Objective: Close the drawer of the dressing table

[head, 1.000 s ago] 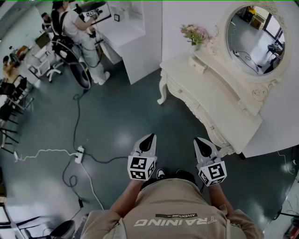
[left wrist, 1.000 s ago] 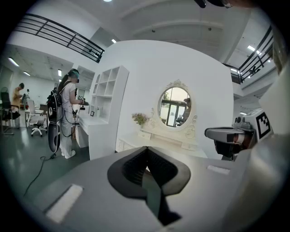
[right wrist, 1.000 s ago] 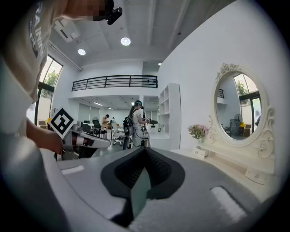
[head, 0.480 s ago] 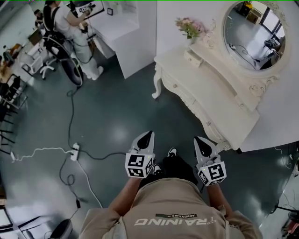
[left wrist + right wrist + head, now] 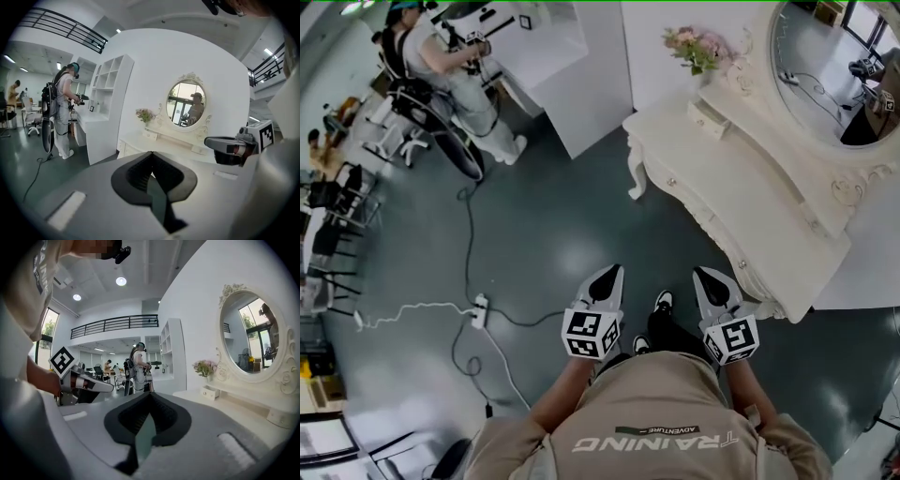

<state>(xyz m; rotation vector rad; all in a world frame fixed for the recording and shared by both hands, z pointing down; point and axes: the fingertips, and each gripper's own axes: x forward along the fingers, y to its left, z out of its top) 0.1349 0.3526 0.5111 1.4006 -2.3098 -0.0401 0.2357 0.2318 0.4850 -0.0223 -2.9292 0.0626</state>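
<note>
- Dressing table [image 5: 750, 187]: ahead and to the right, backed against the wall.
- Mirror [image 5: 834, 66]: upright at the table's rear.
- Flowers [image 5: 698, 47]: on the table's far end, just beside the mirror.
- Small drawer [image 5: 710, 117]: on the raised shelf near the flowers, jutting forward.
- Left gripper [image 5: 607, 279], right gripper [image 5: 710, 281]: side by side over the floor, the right one near the table's near end.
- Power strip [image 5: 478, 307]: on the floor, left of the left gripper.
- Cable [image 5: 469, 225]: runs from the strip toward the far left.
- Desk [image 5: 553, 56]: behind, left of the table, with a person [image 5: 441, 61] standing at it.
- Chairs [image 5: 328, 202]: along the left edge.
</note>
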